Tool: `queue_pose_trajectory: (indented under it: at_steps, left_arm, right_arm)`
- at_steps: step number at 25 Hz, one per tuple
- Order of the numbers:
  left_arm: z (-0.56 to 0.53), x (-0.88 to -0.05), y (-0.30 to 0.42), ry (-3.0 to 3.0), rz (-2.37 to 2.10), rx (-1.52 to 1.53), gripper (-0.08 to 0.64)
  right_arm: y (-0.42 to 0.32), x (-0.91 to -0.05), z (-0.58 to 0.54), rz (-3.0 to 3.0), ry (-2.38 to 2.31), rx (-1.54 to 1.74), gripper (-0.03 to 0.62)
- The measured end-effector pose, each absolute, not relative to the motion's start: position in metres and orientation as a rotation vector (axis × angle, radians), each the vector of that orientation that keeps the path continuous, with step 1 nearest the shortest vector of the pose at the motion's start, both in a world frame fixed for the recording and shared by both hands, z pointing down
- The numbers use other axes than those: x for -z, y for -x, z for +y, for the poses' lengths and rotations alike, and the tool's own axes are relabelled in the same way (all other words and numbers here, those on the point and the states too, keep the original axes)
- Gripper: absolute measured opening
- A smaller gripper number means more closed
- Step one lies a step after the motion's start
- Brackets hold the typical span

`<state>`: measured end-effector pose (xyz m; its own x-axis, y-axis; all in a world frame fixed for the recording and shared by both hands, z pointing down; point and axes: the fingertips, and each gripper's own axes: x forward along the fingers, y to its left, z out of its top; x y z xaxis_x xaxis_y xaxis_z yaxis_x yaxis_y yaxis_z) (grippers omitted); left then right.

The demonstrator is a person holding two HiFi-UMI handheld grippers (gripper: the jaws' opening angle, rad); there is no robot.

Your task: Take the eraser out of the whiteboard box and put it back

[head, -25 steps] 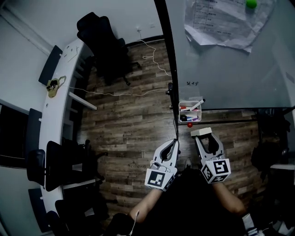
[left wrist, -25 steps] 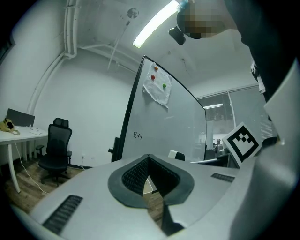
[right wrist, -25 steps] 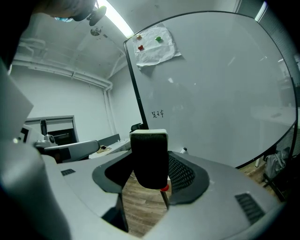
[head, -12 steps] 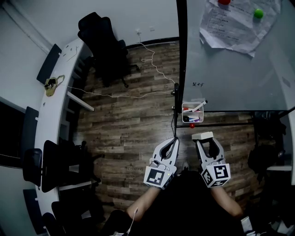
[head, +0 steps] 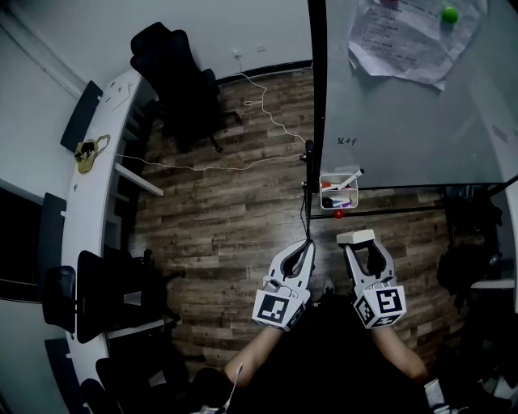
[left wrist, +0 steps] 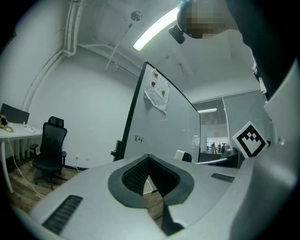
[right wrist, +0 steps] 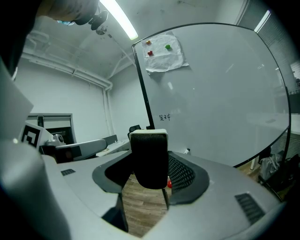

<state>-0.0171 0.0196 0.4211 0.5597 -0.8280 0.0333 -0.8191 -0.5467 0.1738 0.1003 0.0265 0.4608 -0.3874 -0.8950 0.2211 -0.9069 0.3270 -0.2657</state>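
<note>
The white-backed eraser (head: 356, 237) with black felt (right wrist: 149, 159) sits between the tips of my right gripper (head: 357, 241), which is shut on it a short way below the whiteboard box (head: 323, 196). That clear box hangs at the bottom edge of the whiteboard (head: 405, 113) and holds markers, one sticking out at the top right. A small red magnet (head: 337, 214) shows just under the box. My left gripper (head: 304, 247) is shut with nothing in it, level with the right one and to its left.
A black office chair (head: 174, 73) stands at the back, a white desk (head: 89, 210) runs along the left wall, and a cable (head: 243, 166) trails over the wood floor. Papers (head: 405, 36) are pinned to the board with a green magnet (head: 449, 14).
The view has shifted slightly, so the board and box sit a little higher and to the right. Both grippers hold their places, the eraser still clamped in the right one.
</note>
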Motion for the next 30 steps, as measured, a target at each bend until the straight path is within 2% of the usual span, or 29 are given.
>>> queue_pose_trajectory:
  at_steps: [30]
  left_arm:
    - [0.029, -0.434, 0.034, -2.631, -1.307, 0.101, 0.006]
  right_arm:
    - [-0.086, -0.47, 0.034, -2.424, -1.777, -0.554, 0.238]
